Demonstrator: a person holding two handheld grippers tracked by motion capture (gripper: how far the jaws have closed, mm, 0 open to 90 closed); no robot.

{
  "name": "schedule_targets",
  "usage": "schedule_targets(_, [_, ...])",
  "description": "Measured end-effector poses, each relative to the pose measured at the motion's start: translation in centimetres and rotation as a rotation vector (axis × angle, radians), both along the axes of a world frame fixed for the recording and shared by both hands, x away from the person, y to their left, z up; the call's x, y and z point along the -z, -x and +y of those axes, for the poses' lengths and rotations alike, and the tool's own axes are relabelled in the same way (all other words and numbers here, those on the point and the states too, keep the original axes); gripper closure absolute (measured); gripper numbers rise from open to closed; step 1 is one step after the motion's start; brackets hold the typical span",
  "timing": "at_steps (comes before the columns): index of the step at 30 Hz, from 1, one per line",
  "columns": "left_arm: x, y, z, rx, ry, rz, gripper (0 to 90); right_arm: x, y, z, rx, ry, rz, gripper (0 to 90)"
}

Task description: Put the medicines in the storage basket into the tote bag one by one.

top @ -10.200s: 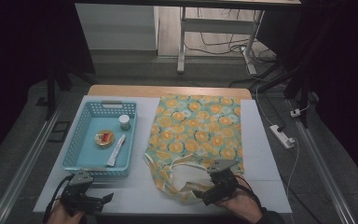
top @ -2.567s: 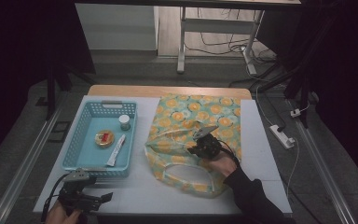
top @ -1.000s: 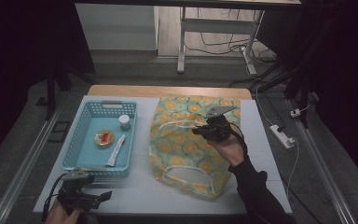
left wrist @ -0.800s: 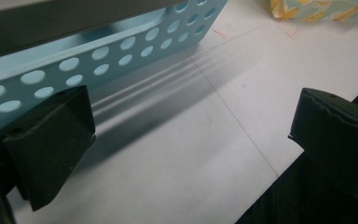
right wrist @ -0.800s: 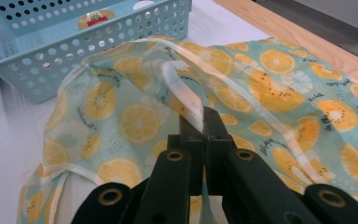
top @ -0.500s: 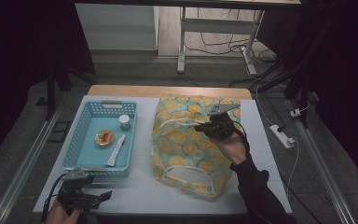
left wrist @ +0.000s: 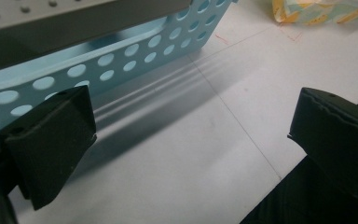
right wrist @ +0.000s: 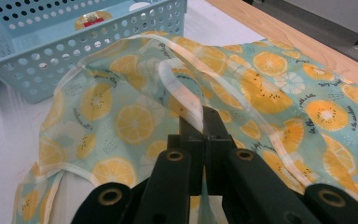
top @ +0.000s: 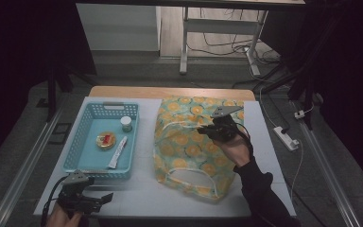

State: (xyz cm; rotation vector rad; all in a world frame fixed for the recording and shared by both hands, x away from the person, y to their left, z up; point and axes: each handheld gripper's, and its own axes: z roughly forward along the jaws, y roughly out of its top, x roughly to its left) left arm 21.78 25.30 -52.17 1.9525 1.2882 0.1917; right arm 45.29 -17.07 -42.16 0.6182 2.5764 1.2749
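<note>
- The left gripper (top: 105, 198) rests at the table's (top: 264, 156) near edge, jaws wide apart on nothing, just before the basket (top: 75, 156).
- The bag (top: 189, 146) lies mid-table, right of the basket.
- The right gripper (right wrist: 204, 122) pinches the bag's handle (right wrist: 186, 100) shut, lifting its upper layer.
- Judgement: the mouth opens best with a steady upward pull, grip firm, lest the thin strap slip.

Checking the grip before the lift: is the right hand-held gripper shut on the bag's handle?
Shut: the right hand-held gripper pinches the fruit-print bag's cream handle between closed jaws.
</note>
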Motion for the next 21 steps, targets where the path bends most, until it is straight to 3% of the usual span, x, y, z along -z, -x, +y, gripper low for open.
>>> schedule_targets(9, [0.0,-0.1,0.4,0.007,0.055,0.022,0.6,0.0,0.1,0.1,0.0,-0.001,0.0,90.0])
schedule_targets(21, [-1.3,0.2,0.2,0.012,0.033,-0.019,0.7,0.0,0.0,0.0,0.008,-0.007,0.006,90.0])
